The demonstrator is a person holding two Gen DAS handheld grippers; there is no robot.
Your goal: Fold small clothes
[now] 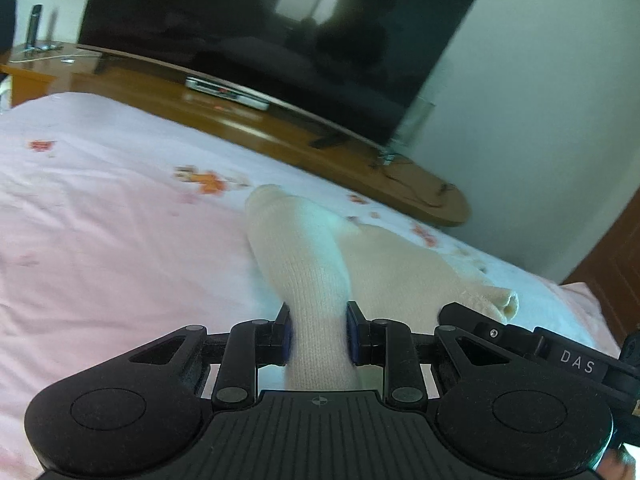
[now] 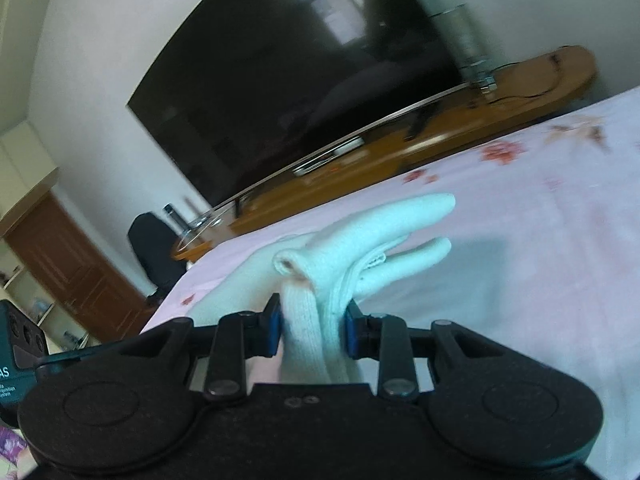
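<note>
A cream knitted glove (image 1: 304,248) is held up over a pink bed sheet (image 1: 100,208). My left gripper (image 1: 319,332) is shut on one end of the glove, with knit cloth bunched between its blue pads. My right gripper (image 2: 313,330) is shut on the other end of the glove (image 2: 360,248), whose fingers point away to the right above the pink sheet (image 2: 540,260). The right gripper's black body (image 1: 560,348) shows at the right in the left wrist view, close beside the left gripper.
A large dark television (image 1: 280,40) stands on a long wooden cabinet (image 1: 248,120) beyond the bed's far edge. A set-top box (image 1: 228,94) lies under the screen. A brown door (image 2: 72,276) and a dark chair (image 2: 156,252) are at the left in the right wrist view.
</note>
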